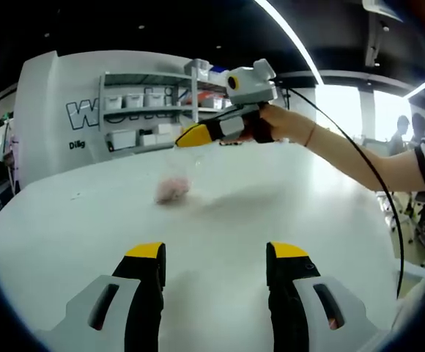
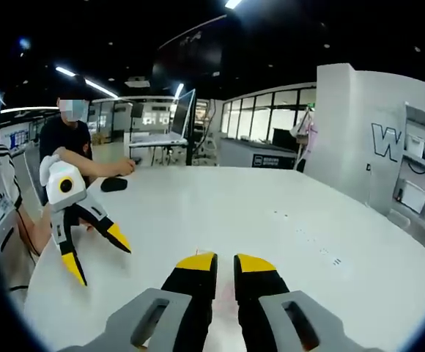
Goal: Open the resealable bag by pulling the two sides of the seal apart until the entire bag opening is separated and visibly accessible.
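Note:
A clear resealable bag [image 1: 174, 187] with a blurred pink content hangs just above the white table [image 1: 271, 213]. In the left gripper view, my right gripper [image 1: 185, 138] reaches in from the right in a person's hand, its yellow-tipped jaws shut on the bag's top edge. My left gripper [image 1: 216, 253] stands open near the bottom, well short of the bag, with nothing between its jaws. In the right gripper view, the right gripper [image 2: 225, 260] shows its jaws almost together, with a faint pink tint below them. The left gripper [image 2: 101, 262] is at the left with its jaws spread.
A shelf with white bins [image 1: 146, 110] stands against a white lettered wall behind the table. A person [image 2: 69, 139] sits at the table's far side beside a small black object [image 2: 113, 183]. A black cable [image 1: 377, 183] trails from the right gripper. Other people [image 1: 403, 132] stand by the windows.

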Action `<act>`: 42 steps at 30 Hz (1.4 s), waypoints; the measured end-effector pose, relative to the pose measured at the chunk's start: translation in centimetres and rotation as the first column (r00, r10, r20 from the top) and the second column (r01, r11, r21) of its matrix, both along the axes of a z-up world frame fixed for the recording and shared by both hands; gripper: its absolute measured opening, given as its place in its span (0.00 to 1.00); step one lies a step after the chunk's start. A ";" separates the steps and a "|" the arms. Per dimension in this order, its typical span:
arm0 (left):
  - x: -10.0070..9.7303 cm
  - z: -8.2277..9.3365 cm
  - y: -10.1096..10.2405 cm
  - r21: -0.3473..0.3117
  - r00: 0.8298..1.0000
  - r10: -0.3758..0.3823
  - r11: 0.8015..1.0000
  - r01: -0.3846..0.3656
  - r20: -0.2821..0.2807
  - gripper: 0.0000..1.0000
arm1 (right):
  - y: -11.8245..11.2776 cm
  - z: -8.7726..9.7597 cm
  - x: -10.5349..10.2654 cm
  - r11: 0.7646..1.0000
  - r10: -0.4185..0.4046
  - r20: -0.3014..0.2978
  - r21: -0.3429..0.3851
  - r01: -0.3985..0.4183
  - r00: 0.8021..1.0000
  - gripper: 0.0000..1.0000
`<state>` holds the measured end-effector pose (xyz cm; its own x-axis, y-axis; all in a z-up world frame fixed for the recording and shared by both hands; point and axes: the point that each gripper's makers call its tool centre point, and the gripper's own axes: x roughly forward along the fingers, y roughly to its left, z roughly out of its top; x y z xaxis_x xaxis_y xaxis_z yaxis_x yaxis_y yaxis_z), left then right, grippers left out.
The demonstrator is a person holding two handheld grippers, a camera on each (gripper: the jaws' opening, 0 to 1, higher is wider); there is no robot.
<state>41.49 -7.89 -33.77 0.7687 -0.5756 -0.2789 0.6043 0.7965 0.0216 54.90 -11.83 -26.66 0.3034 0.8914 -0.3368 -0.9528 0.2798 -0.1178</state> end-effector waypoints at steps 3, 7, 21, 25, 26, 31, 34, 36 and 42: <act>0.0 0.0 0.0 -0.001 1.000 0.001 1.000 -0.001 0.000 0.56 | 0.0 -0.2 -0.3 1.000 -0.001 -0.006 0.000 0.001 1.000 0.07; 0.0 0.1 0.1 -0.005 1.000 0.002 1.000 -0.002 0.002 0.56 | 0.0 -0.4 -0.8 1.000 0.005 -0.001 -0.014 -0.005 1.000 0.08; -0.1 0.0 -0.1 -0.007 1.000 -0.002 1.000 0.002 0.000 0.56 | 0.0 0.2 -2.0 1.000 0.004 0.005 -0.002 -0.004 1.000 0.08; -0.2 0.0 -0.1 -0.007 1.000 -0.004 1.000 0.004 -0.002 0.56 | -0.1 0.1 -2.3 1.000 -0.001 -0.004 -0.003 0.001 1.000 0.09; -0.2 0.0 -0.1 -0.007 1.000 -0.004 1.000 0.004 -0.002 0.56 | -0.1 0.0 -2.4 1.000 -0.002 -0.007 -0.006 0.002 1.000 0.09; -0.2 0.0 -0.2 -0.010 1.000 -0.006 1.000 0.006 0.000 0.56 | -0.5 -0.5 -3.0 1.000 -0.018 -0.021 -0.009 0.018 1.000 0.11; -0.2 0.0 -0.2 -0.009 1.000 -0.006 1.000 0.006 -0.001 0.56 | -0.7 -0.6 -3.2 1.000 -0.025 -0.026 -0.007 0.025 0.999 0.11; -0.2 0.0 -0.3 -0.009 1.000 -0.008 1.000 0.008 -0.002 0.56 | -0.9 -0.7 -3.4 1.000 -0.027 -0.028 -0.005 0.027 0.999 0.11; -0.2 -0.1 -0.3 -0.009 1.000 -0.010 1.000 0.010 -0.003 0.56 | -1.2 -0.7 -3.7 0.999 -0.032 -0.031 0.002 0.032 0.999 0.11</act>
<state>41.30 -8.19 -33.84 0.7619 -0.5859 -0.2759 0.6125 0.7903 0.0131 51.18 -12.98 -27.37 0.3214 0.8823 -0.3440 -0.9465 0.3107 -0.0872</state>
